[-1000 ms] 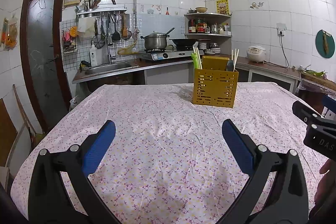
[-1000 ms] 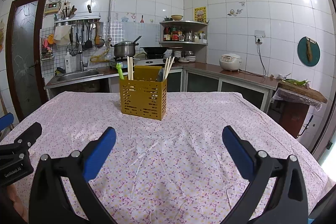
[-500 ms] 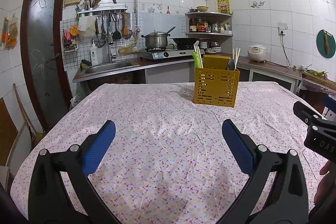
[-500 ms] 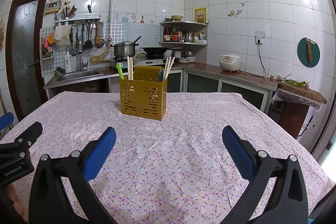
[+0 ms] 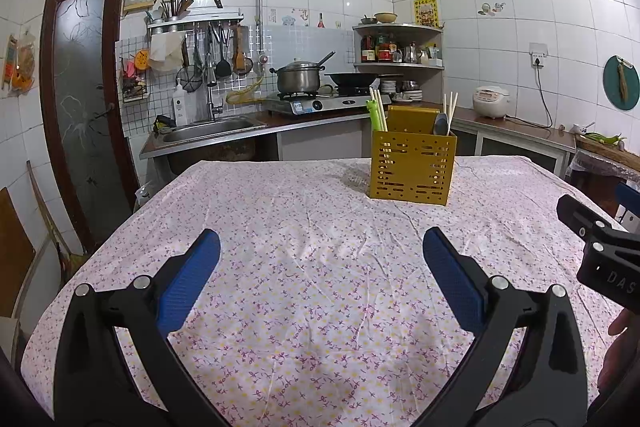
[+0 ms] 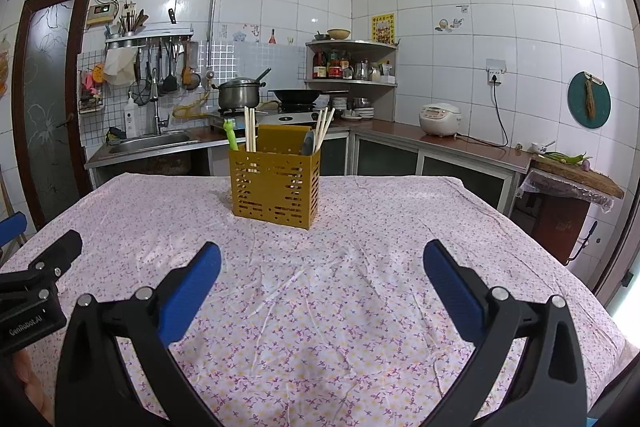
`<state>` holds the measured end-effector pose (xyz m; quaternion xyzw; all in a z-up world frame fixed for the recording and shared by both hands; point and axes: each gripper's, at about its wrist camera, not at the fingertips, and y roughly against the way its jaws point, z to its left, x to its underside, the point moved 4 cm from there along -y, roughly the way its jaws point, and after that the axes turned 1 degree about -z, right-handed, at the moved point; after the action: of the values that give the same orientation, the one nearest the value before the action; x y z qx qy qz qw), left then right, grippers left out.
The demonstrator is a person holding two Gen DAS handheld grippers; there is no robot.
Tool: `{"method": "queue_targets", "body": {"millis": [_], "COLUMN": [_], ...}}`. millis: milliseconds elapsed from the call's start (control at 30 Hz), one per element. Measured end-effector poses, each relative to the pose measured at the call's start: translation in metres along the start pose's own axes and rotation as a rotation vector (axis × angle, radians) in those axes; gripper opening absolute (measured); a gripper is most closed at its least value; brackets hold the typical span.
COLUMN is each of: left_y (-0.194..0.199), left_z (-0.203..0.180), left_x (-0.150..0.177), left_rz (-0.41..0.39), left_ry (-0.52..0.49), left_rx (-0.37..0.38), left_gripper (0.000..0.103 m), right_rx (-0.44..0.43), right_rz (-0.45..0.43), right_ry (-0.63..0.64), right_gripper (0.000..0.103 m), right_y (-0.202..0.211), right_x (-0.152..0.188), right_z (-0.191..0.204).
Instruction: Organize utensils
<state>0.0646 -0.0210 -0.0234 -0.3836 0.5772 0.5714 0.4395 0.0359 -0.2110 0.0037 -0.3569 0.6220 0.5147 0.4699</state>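
Observation:
A yellow perforated utensil holder [image 5: 412, 169] stands upright on the far middle of the table; it also shows in the right wrist view [image 6: 275, 185]. It holds pale chopsticks [image 6: 249, 129], more chopsticks [image 6: 324, 129], a green-handled utensil [image 6: 231, 135] and a grey spoon [image 6: 308, 143]. My left gripper [image 5: 321, 253] is open and empty above the cloth, well short of the holder. My right gripper [image 6: 322, 265] is open and empty, also short of the holder.
The table wears a floral cloth [image 5: 312, 267]. Behind it run a counter with a sink [image 5: 208, 131], a stove with a pot [image 5: 298, 79] and wok, a corner shelf and a rice cooker [image 6: 439, 119]. A side table [image 6: 576, 179] stands at the right.
Both grippers stay open and empty. The views have barely shifted; the holder sits in the same place.

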Motion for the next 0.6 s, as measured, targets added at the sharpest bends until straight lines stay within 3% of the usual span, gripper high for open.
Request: {"method": "queue_targets", "body": {"millis": [600], "left_y": [-0.0017], "left_z": [0.0000], "left_x": [-0.0007], "left_rz": [0.000], "left_ry": [-0.007], "left_rx": [-0.004], "left_gripper": [0.098], "right_rx": [-0.002], "right_rz": [-0.002], "right_ry": [0.002], "right_gripper": [0.099], "right_y": [-0.0015], "right_x": [-0.0005], "right_z": [0.0001]}}
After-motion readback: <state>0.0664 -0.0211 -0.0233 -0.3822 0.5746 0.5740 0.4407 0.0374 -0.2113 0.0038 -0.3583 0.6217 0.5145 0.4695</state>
